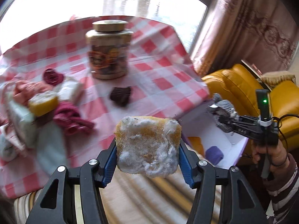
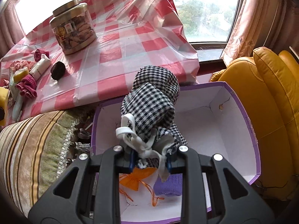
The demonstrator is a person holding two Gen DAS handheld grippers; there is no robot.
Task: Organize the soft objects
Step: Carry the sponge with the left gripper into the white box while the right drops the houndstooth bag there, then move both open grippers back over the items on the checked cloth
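Note:
My left gripper is shut on a yellow sponge with a white fuzzy face, held above the striped cushion near the table edge. My right gripper is shut on a black-and-white houndstooth cloth with white straps, held over the open purple box. The box holds an orange pouch and a purple knit piece. In the left wrist view the right gripper with the cloth hovers above the box.
The checked table carries a biscuit jar, a dark brown piece, and a pile of soft items at the left, including another yellow sponge. A striped cushion and a yellow sofa flank the box.

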